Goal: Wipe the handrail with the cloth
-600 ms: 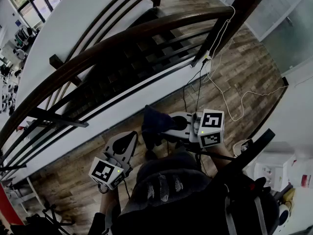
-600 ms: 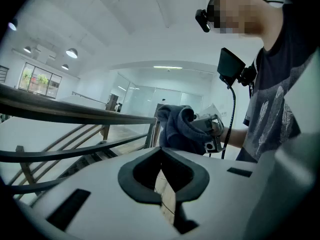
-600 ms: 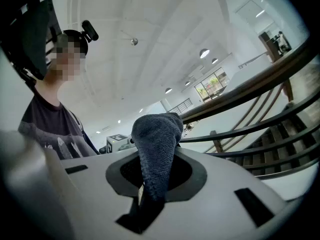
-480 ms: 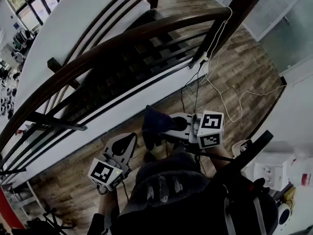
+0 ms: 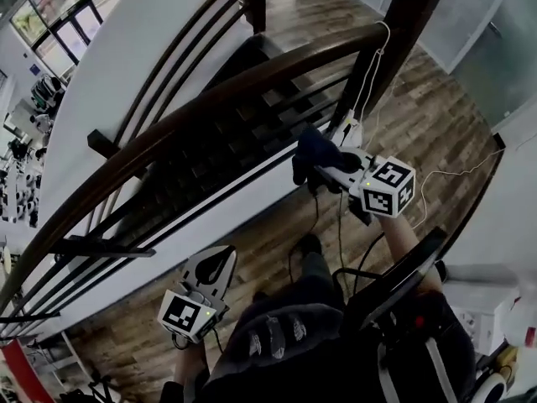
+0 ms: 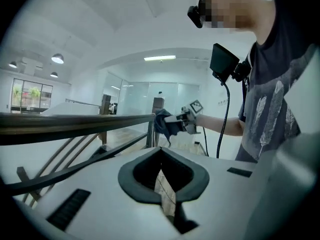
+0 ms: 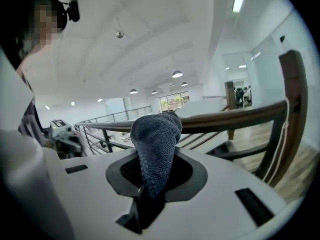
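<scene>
The dark wooden handrail (image 5: 210, 99) curves from lower left to the post (image 5: 413, 15) at upper right. My right gripper (image 5: 320, 164) is shut on a dark blue cloth (image 5: 309, 151) and hangs just below and in front of the rail's right end, apart from it. In the right gripper view the cloth (image 7: 155, 139) sticks up out of the jaws of my right gripper (image 7: 155, 159), with the handrail (image 7: 235, 116) just behind it. My left gripper (image 5: 221, 257) is low beside my body, shut and empty. The left gripper view shows my left gripper (image 6: 161, 159), the handrail (image 6: 75, 123) and the cloth (image 6: 163, 122).
Dark slanting bars (image 5: 252, 162) run below the rail, with the stairs (image 5: 243, 124) behind them. A white cable (image 5: 369, 78) hangs down the post and trails over the wood floor (image 5: 436, 116). The person's torso fills the lower middle of the head view.
The right gripper has carried the cloth up and to the right, from near my body to just under the rail's end. The left gripper has barely moved.
</scene>
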Tool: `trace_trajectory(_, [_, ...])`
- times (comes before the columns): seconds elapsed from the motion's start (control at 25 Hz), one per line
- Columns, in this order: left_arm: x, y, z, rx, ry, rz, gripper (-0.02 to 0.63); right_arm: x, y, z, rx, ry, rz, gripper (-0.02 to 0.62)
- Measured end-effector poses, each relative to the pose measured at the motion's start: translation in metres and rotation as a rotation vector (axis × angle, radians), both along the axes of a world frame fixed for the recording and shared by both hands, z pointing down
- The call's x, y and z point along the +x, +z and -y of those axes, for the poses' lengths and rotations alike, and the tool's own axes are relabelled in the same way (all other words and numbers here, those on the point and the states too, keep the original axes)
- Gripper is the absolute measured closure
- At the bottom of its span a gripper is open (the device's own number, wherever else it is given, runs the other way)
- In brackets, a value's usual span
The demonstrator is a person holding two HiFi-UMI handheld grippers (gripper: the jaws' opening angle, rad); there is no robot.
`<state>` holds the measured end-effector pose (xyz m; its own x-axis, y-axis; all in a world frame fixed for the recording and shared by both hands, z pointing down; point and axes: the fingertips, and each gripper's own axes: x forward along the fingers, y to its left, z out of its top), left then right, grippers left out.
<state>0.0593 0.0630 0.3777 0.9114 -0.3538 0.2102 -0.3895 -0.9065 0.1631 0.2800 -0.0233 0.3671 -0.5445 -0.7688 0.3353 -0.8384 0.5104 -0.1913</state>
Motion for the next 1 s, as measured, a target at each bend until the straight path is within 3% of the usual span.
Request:
trace_trajectory(0.12, [0.039,-0.001,0.031,0.034,-0.056,0.066,0.598,0.146,-0.003,0.108,0.002,0.178,-0.252,0.535])
trace_trajectory(0.2, [0.072,-0.008,0.047,0.032,-0.089,0.059,0.598,0.247,-0.015,0.177,0.009,0.301,-0.477,0.535])
trace_trajectory(0.36, [0.128,0.002,0.075,-0.067,-0.140,0.029,0.598,0.421,-0.039,0.285,-0.004,0.480,-0.900,0.535])
trace_trajectory(0.4, [0.137,0.004,0.076,-0.093,-0.154,0.031,0.598,0.454,-0.039,0.296,-0.038,0.522,-0.942,0.535])
trace_trajectory(0.48, [0.146,0.006,0.071,-0.122,-0.176,0.056,0.598,0.498,-0.038,0.302,-0.101,0.603,-0.890,0.535])
trace_trajectory(0.56, [0.147,0.009,0.077,-0.132,-0.206,0.086,0.598,0.510,-0.034,0.314,-0.099,0.622,-0.806,0.535])
trace_trajectory(0.72, [0.146,0.025,0.107,-0.143,-0.241,0.110,0.598,0.485,-0.016,0.335,-0.027,0.527,-0.740,0.535])
trace_trajectory(1.0, [0.111,0.010,0.113,-0.070,-0.265,0.074,0.598,0.352,-0.008,0.321,-0.086,0.342,-0.688,0.535])
